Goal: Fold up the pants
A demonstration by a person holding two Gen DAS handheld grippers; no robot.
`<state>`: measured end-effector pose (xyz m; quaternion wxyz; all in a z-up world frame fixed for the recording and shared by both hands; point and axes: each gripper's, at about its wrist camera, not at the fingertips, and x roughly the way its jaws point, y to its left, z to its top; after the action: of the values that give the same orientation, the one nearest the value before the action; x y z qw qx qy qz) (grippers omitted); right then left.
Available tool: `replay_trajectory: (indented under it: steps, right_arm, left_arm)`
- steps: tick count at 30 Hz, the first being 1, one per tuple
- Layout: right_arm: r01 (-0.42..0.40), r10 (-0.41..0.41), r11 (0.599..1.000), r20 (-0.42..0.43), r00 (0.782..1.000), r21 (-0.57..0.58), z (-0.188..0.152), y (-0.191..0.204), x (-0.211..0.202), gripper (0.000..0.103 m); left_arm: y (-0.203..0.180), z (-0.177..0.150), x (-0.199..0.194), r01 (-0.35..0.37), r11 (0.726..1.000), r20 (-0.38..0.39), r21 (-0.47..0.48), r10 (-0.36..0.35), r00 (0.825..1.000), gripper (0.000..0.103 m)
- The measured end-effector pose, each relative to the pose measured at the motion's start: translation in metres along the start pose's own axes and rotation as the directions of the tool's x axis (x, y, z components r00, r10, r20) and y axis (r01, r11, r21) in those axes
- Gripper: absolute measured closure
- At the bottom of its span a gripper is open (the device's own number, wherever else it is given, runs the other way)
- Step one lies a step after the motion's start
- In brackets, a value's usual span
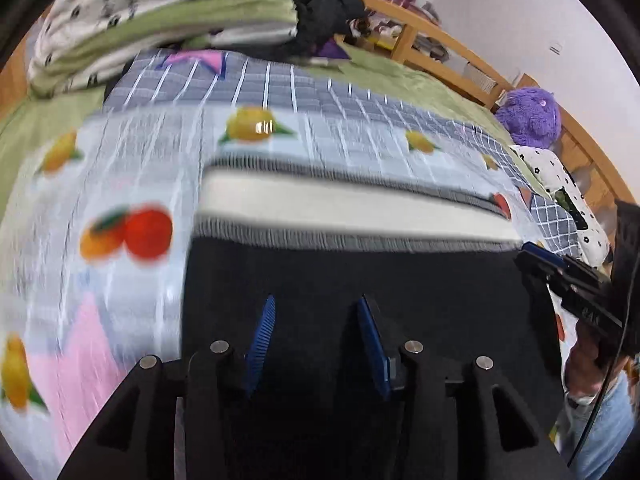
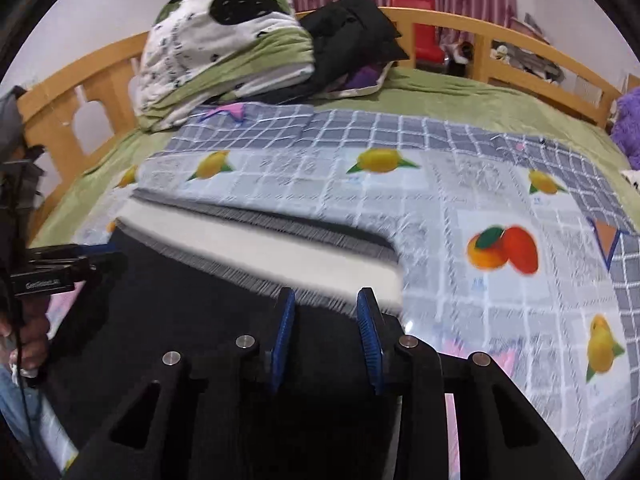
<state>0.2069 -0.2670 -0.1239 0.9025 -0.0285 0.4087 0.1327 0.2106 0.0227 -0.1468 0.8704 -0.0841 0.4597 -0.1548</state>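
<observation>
On the bed's left side, a rolled quilt printed with black dots lies against the wooden headboard, with a black jacket just beside it to the right. A fruit-print sheet covers the middle of the green bedspread.

The pants are dark with a white waistband edged in grey ribbing; they lie on the sheet near the bed's front edge, the waistband farthest from the cameras.

The left gripper hangs over the dark cloth with its blue pads set apart, jaws parted and nothing visibly pinched between them. In the right wrist view it shows at the pants' left edge.

The right gripper sits over the pants' right side, its fingertips reaching the waistband's near ribbing close to the right corner. Its jaws are likewise parted; whether cloth is caught between them cannot be told through the blur.

At the bed's far right edge sits a purple plush toy.
</observation>
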Motion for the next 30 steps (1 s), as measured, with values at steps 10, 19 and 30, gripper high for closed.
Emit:
replay_trajectory:
  steps: [10, 19, 30]
  right_arm:
    - [0.010, -0.009, 0.997, 0.004, 1.000, -0.076, -0.065, 0.052, -0.047, 0.063]
    - [0.102, -0.103, 0.994, -0.036, 0.994, -0.033, -0.100, 0.043, -0.078, 0.065]
    - [0.111, -0.106, 0.992, -0.072, 0.992, 0.060, -0.108, 0.040, -0.094, 0.068]
  left_arm:
    - [-0.016, -0.092, -0.056, -0.014, 0.998, 0.033, 0.062, 0.012, 0.999, 0.062]
    - [-0.008, -0.139, -0.111, -0.168, 0.977, 0.065, 0.129, 0.161, 0.985, 0.062]
    - [0.003, -0.176, -0.113, -0.313, 0.912, 0.021, 0.266, 0.319, 0.947, 0.061]
